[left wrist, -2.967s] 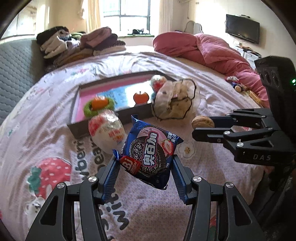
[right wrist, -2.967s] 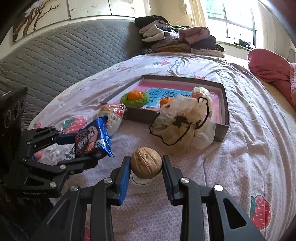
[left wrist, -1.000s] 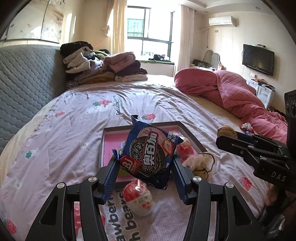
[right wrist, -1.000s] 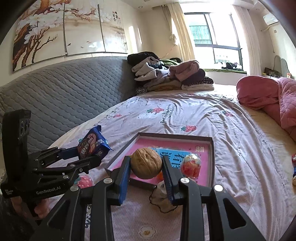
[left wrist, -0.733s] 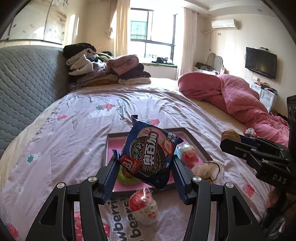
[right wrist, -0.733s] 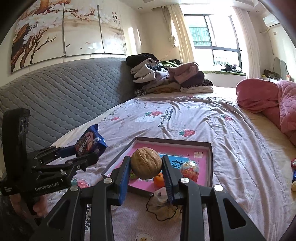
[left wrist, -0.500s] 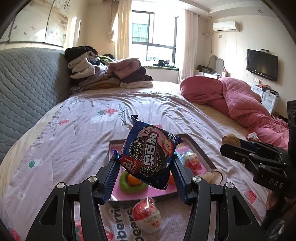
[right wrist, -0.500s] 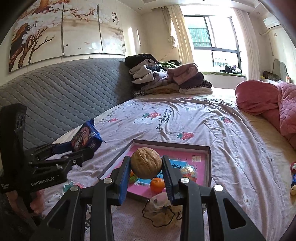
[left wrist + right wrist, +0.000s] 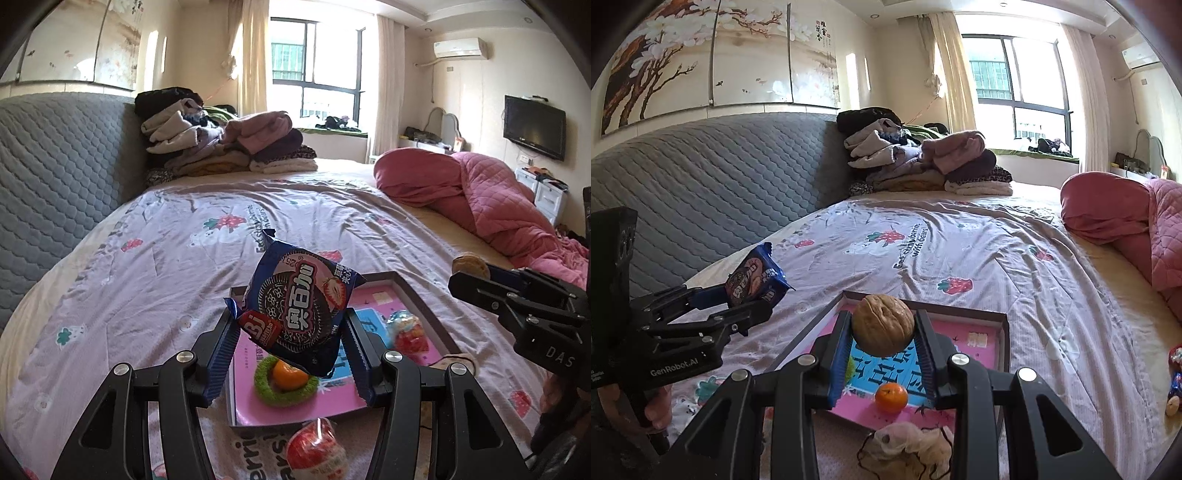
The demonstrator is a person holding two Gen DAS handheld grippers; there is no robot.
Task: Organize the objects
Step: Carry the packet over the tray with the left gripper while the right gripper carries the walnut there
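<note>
**Two snacks held above the tray on the bed**

We list the left hand-held gripper (image 9: 291, 345) first: its jaws stand fairly wide and clamp a blue biscuit packet (image 9: 301, 308) by its two side edges, the packet tilted and clear of the bed. In the right wrist view we see the same packet (image 9: 755, 277) at the left, well above the sheet.

The right hand-held gripper (image 9: 882, 345) has its jaws drawn closer together, pressed on a walnut (image 9: 882, 325) from both sides. From the left wrist view the walnut (image 9: 471, 264) shows at that gripper's tip, to the right of the tray.

Below both grippers we note a shallow dark-framed tray (image 9: 424, 306) with a pink lining, lying on the bed (image 9: 147, 277). Inside it:
- a small orange fruit in a green ring (image 9: 286, 376), near the front edge;
- a second orange fruit (image 9: 891, 397), loose on the blue print;
- a wrapped red-and-white sweet (image 9: 408, 330), at the right side.

Outside the tray, on the sheet just before its front edge:
- a red-and-white wrapped ball (image 9: 316, 452);
- a crumpled pale net bag (image 9: 908, 446) with a dark drawstring.

We note folded clothes (image 9: 923, 162) stacked at the far end of the bed, and a pink quilt (image 9: 487, 195) at the right.
</note>
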